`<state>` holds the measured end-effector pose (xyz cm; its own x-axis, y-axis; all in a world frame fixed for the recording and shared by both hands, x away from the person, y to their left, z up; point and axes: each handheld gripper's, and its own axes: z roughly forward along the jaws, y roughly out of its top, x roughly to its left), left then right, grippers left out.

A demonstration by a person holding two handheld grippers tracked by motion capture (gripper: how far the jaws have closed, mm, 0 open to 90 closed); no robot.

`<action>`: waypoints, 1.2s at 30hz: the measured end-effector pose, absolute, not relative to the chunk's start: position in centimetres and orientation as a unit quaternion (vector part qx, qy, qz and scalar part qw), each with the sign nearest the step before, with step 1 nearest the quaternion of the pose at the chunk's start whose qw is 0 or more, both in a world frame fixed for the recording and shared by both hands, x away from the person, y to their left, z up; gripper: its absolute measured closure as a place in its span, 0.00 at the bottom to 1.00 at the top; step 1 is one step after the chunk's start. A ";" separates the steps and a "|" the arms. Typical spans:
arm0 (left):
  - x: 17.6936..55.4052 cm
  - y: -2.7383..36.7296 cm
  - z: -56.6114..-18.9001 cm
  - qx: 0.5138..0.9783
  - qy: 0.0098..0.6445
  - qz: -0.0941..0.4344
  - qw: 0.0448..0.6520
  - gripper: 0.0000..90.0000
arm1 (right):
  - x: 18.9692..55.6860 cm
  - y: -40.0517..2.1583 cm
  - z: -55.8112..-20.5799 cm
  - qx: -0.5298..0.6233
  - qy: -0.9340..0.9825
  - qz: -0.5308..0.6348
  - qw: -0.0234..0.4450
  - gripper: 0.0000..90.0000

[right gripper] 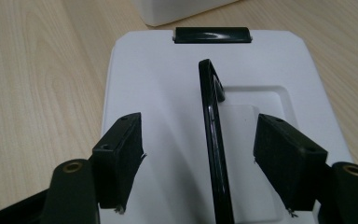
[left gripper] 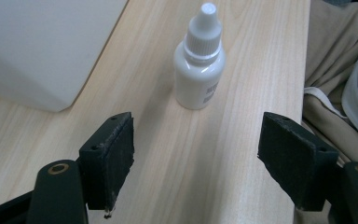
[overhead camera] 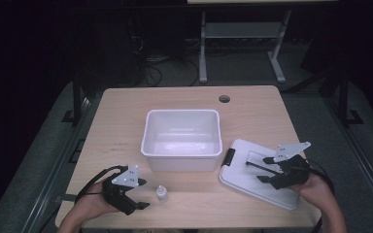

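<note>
A small white dropper bottle point(overhead camera: 161, 193) point(left gripper: 199, 70) stands upright on the wooden table near its front edge. My left gripper point(overhead camera: 143, 194) point(left gripper: 196, 140) is just left of it, open, with the bottle ahead of the jaws and not between them. A white lid point(overhead camera: 243, 179) point(right gripper: 158, 84) lies flat at the right with its thin black handle point(overhead camera: 260, 166) point(right gripper: 213, 135) raised on edge. My right gripper point(overhead camera: 264, 170) point(right gripper: 198, 140) is over the lid, open. The handle stands between its jaws, nearer the right pad, and neither pad touches it.
A white plastic bin point(overhead camera: 182, 162) point(left gripper: 42, 46) sits in the middle of the table, between the two grippers and a little farther back. The lid has a black latch point(right gripper: 212, 34) at its end toward the bin. The table's front edge and the person's clothing point(left gripper: 335, 93) lie close behind the bottle.
</note>
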<state>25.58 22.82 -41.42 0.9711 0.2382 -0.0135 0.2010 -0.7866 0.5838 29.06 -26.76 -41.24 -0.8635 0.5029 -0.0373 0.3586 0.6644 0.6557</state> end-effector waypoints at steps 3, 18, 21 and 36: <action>25.8 22.4 -41.3 0.946 0.110 0.026 0.304 0.33 | 29.1 -26.8 -41.2 0.237 0.906 0.333 0.107 0.35; 26.8 20.4 -41.2 0.952 0.086 0.010 0.294 0.39 | 28.9 -27.1 -41.0 0.235 0.905 0.337 0.111 0.34; 27.0 20.1 -41.2 0.953 0.082 0.009 0.293 0.42 | 28.9 -27.1 -41.1 0.235 0.905 0.337 0.111 0.34; 27.5 19.2 -41.5 0.954 0.080 -0.001 0.290 0.49 | 28.7 -27.2 -41.0 0.236 0.904 0.338 0.112 0.34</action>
